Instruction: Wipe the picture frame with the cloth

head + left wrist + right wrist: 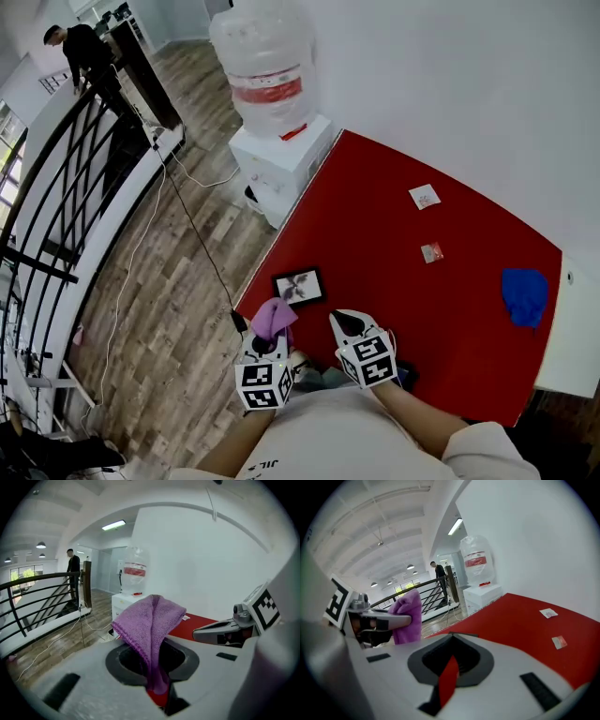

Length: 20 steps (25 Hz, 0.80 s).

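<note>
While the left gripper [157, 691] is clamped on a bunched purple cloth [149, 623], the right gripper [449, 677] has its jaws pressed together on nothing. Picture frame [299, 287] lies flat on the red table [403, 291]. Cloth is just short of the frame's near-left corner; right gripper is near its near-right corner.

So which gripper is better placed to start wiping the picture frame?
Probably left. The left gripper holds the purple cloth close to the picture frame; the right gripper is shut on nothing.
</note>
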### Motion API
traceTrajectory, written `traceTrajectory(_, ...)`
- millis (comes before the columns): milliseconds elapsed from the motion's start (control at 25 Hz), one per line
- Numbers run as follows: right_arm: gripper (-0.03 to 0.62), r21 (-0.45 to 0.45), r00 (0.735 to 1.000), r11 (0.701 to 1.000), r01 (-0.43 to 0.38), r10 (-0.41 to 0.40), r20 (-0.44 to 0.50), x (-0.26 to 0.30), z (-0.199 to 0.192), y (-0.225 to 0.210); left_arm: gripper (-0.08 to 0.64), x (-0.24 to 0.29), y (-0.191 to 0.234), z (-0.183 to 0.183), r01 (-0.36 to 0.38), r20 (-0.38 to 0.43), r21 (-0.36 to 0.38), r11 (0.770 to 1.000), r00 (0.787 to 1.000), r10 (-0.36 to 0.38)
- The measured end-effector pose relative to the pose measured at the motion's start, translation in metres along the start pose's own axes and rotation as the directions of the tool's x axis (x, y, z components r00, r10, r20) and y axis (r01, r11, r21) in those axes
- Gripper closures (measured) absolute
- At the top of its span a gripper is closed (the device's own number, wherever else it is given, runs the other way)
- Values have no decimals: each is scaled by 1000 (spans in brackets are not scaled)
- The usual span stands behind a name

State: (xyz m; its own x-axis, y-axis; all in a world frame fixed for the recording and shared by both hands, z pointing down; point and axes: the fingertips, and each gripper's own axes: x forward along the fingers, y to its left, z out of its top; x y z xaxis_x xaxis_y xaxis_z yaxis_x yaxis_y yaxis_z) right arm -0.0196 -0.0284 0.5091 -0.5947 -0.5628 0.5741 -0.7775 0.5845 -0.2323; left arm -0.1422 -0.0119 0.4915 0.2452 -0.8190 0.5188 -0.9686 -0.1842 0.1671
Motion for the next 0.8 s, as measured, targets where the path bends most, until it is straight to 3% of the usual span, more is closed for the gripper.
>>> traceTrajectory(240,588,-3,999,1000,-1,1,33,-4,12,18,497,-20,14,-5,-65,43,-26,998,997,66)
traceTrajectory(800,589,-66,998,997,51,-50,23,-6,8,22,497,-21,14,-7,-49,37,-27,998,998,50)
